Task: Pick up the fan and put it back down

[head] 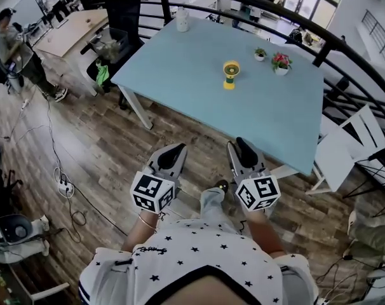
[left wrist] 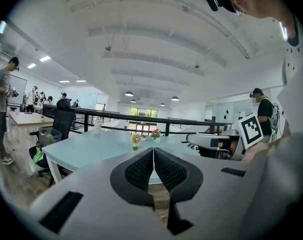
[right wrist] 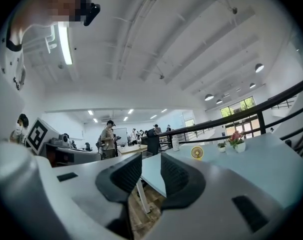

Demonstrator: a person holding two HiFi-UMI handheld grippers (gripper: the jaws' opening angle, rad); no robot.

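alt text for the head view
A small yellow fan stands on a light blue table near two potted plants. Nearer the camera, the left gripper is shut and the right gripper open, both empty.

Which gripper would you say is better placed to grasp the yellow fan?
Likely the right gripper: jaws apart, nearly in line with the fan; the left gripper is shut and farther aside.

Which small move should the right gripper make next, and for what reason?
Probably move the right gripper forward toward the yellow fan. The fan stands upright on the blue table, well ahead of both grippers, untouched. The right jaws are apart and empty; the left gripper is shut.
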